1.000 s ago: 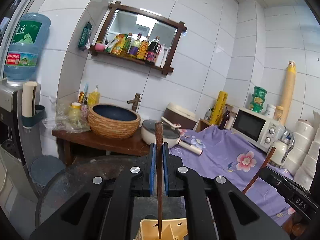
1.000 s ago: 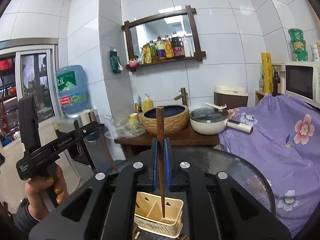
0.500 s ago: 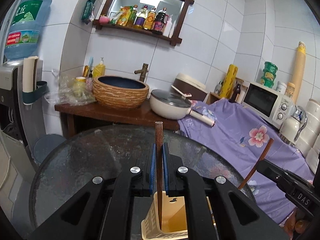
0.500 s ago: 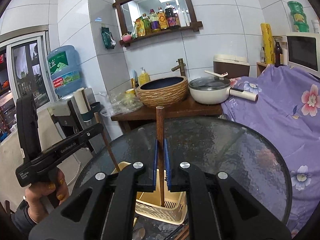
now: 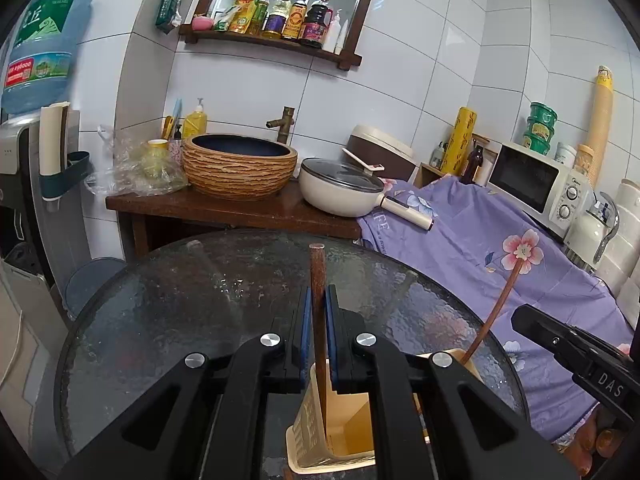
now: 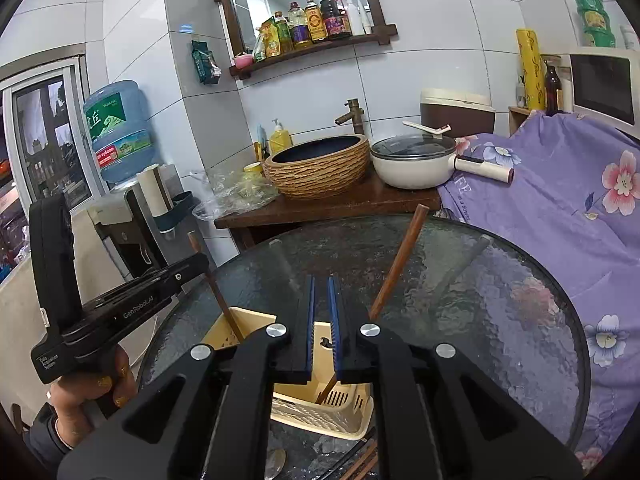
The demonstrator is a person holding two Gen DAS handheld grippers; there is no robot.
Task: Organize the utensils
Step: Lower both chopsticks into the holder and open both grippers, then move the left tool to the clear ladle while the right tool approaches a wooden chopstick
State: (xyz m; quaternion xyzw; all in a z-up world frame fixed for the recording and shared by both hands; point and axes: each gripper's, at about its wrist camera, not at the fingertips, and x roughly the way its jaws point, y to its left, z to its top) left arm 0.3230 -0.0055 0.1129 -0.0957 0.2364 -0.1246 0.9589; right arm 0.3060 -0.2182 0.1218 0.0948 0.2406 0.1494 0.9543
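Observation:
A cream slotted utensil holder (image 5: 340, 436) (image 6: 324, 408) stands on the round glass table (image 5: 200, 300). My left gripper (image 5: 319, 300) is shut on a brown chopstick (image 5: 318, 280), upright, with its lower end inside the holder. My right gripper (image 6: 322, 292) is open with a narrow gap and holds nothing. A second brown chopstick (image 6: 396, 268) leans free in the holder to the right; it also shows in the left wrist view (image 5: 496, 312). The left gripper (image 6: 120, 308) with its chopstick appears at the left of the right wrist view.
More chopsticks and a spoon (image 6: 276, 462) lie on the table in front of the holder. Behind the table stand a wooden counter with a woven basin (image 5: 240, 168) and a white pan (image 5: 340, 192). A purple flowered cloth (image 5: 500, 240) covers the right side.
Both grippers came down toward the holder. My right gripper opened and let go of its chopstick, which now leans in the holder. My left chopstick went deeper into the holder.

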